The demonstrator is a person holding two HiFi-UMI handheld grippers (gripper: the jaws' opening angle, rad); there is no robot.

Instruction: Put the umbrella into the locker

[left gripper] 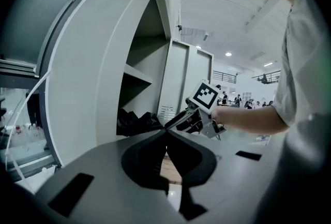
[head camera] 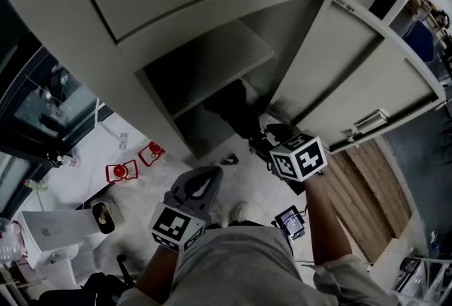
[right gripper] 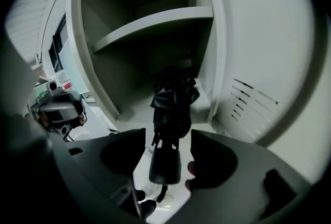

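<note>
Umbrella (right gripper: 173,99) is in: the black folded bundle stands in the lower compartment of the locker (head camera: 176,50), under the shelf (right gripper: 155,21), leaning out toward the opening. Only its handle (right gripper: 165,164) pokes out past the front edge. The right hand-held gripper (right gripper: 168,135) has its jaws apart around that handle, with a gap showing on both sides, so I read it as released and not clamping. The left hand-held gripper (left gripper: 166,132) hangs low and back, its tips pressed together on nothing.

To finish this well, I'd say nudge the handle further in so the whole umbrella sits on the compartment floor. Then draw the right one straight back along the handle's line. A sideways pull could snag the fabric and tip the bundle out. The door (head camera: 367,64) stands wide open to the right, with plenty of room to swing it once the jaws are out.

Around us there is a pale floor (head camera: 92,156) and a wood-look strip (head camera: 367,184) on the right. Two small red things (head camera: 121,172) lie to the left, with a white box (head camera: 49,230) nearer by. It's a big bright hall, with people far off.
</note>
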